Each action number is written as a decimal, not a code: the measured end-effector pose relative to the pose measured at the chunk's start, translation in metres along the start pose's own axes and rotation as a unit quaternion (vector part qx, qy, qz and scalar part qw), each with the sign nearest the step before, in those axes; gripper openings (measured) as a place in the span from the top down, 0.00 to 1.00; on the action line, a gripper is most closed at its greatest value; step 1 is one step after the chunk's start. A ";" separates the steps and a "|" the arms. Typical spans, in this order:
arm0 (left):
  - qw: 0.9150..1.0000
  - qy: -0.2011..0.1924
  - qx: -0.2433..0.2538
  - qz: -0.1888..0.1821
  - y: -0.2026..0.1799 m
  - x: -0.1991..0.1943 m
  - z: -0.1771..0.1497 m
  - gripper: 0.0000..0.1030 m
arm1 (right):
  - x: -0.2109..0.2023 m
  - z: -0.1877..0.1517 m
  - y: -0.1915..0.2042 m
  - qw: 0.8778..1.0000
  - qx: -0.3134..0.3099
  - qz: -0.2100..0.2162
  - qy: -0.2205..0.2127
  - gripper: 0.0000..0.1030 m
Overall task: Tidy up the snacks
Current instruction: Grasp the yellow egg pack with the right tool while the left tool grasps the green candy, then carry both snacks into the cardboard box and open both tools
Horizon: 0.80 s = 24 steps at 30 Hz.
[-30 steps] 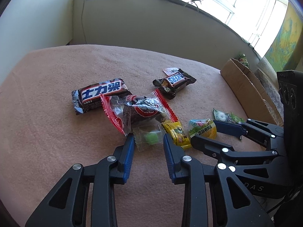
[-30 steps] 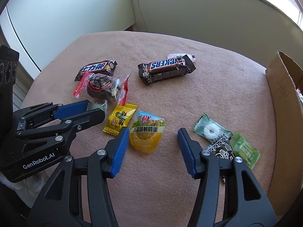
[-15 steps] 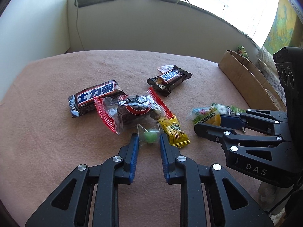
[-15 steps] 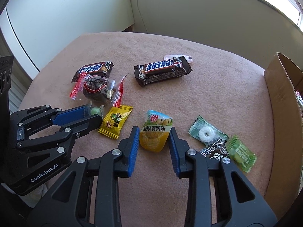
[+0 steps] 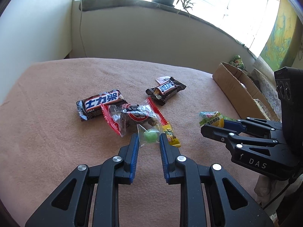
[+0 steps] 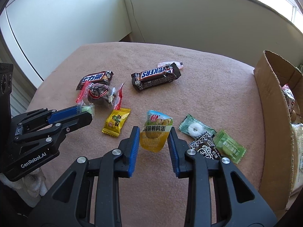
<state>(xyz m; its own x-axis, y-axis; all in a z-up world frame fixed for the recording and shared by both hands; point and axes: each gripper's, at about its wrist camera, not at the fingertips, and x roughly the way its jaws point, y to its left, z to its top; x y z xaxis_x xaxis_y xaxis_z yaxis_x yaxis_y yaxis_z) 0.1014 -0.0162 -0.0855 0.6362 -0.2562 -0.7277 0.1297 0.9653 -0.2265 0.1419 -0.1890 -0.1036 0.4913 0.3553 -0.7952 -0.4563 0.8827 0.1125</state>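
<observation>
Snacks lie scattered on a pink cloth [image 5: 56, 132]. My left gripper [image 5: 148, 139] is shut on a small clear-wrapped green candy [image 5: 151, 135], which still rests on the cloth beside a yellow candy packet [image 5: 171, 135]. In the right wrist view, that left gripper [image 6: 86, 113] comes in from the left with the green candy [image 6: 88, 109] at its tips. My right gripper [image 6: 154, 132] is shut on a yellow quail-egg packet [image 6: 157, 124], held tilted just above the cloth. The left wrist view shows the right gripper [image 5: 213, 125] and the quail-egg packet [image 5: 209, 118] at the right.
Two Snickers bars [image 6: 155, 75] [image 6: 95, 78] and a red-edged clear packet [image 6: 99, 94] lie further back. A mint [image 6: 195, 128], a black packet [image 6: 205, 149] and a green packet [image 6: 230, 146] sit right of my right gripper. An open cardboard box [image 6: 272, 102] holding snacks borders the right edge.
Both grippers have closed: the left on the green candy, the right on the quail-egg packet. The right gripper has since lifted its packet slightly off the cloth.
</observation>
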 end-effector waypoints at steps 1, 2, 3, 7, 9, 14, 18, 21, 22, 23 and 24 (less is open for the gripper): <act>1.000 -0.003 0.001 -0.003 -0.002 -0.002 0.001 0.80 | -0.005 -0.001 -0.002 1.000 0.002 -0.001 -0.004 0.70; 1.000 -0.006 0.003 -0.006 -0.005 -0.005 0.002 0.80 | -0.011 -0.001 -0.003 1.000 0.003 -0.002 -0.008 0.70; 1.000 -0.009 0.005 -0.009 -0.008 -0.007 0.004 0.80 | -0.017 -0.001 -0.005 1.000 0.004 -0.003 -0.013 0.70; 0.999 -0.016 0.013 -0.027 -0.024 -0.011 0.010 0.80 | -0.039 0.000 -0.013 0.999 0.011 -0.010 -0.032 0.70; 0.999 -0.019 0.018 -0.037 -0.033 -0.011 0.013 0.80 | -0.052 -0.001 -0.018 0.999 0.014 -0.016 -0.041 0.70; 0.997 -0.024 0.029 -0.062 -0.055 -0.012 0.021 0.80 | -0.082 -0.008 -0.039 0.997 0.033 -0.034 -0.065 0.70; 0.995 -0.026 0.044 -0.080 -0.080 -0.008 0.028 0.80 | -0.104 -0.018 -0.061 0.994 0.053 -0.057 -0.080 0.70; 0.994 -0.024 0.058 -0.095 -0.100 -0.001 0.034 0.80 | -0.118 -0.027 -0.080 0.991 0.070 -0.073 -0.085 0.70; 0.993 -0.023 0.064 -0.098 -0.108 0.002 0.036 0.80 | -0.122 -0.030 -0.087 0.990 0.076 -0.078 -0.087 0.70; 0.992 -0.024 0.070 -0.101 -0.115 0.003 0.038 0.80 | -0.126 -0.032 -0.093 0.989 0.081 -0.084 -0.089 0.70; 0.991 -0.024 0.076 -0.105 -0.123 0.005 0.040 0.80 | -0.129 -0.035 -0.098 0.988 0.085 -0.090 -0.091 0.70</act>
<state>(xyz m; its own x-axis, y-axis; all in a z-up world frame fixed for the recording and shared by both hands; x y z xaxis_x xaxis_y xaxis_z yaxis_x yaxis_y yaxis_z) 0.1189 -0.1340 -0.0358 0.6187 -0.4530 -0.6419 0.3738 0.8884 -0.2666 0.0975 -0.3324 -0.0330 0.6852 0.2244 -0.6930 -0.2256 0.9700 0.0910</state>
